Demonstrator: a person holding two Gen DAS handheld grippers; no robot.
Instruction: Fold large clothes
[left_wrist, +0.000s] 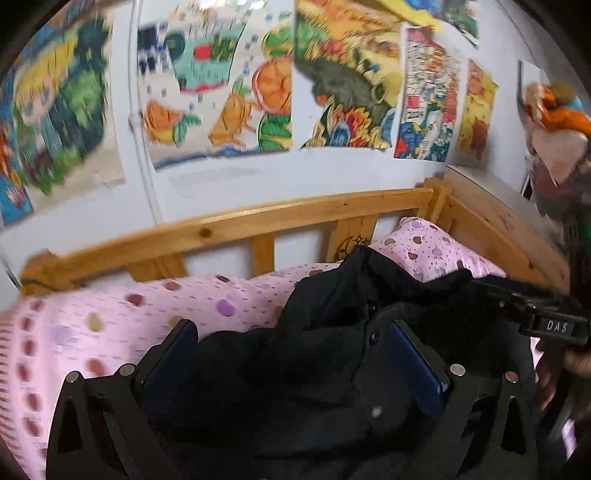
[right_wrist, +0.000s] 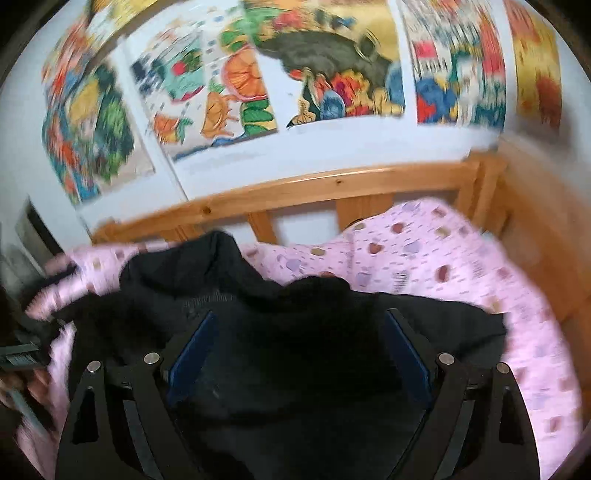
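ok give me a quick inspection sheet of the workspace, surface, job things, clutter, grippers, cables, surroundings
surface: pink dotted bedsheet on a bed with a wooden rail
job's things: black garment, crumpled and unfolded on the sheet
clutter: stuffed toys piled at the right edge of the left wrist view
grippers: left gripper with jaws spread wide and black cloth between them; right gripper likewise spread wide over the garment; neither seen clamping
cables: nothing seen
surroundings: white wall with colourful posters; both views blurred
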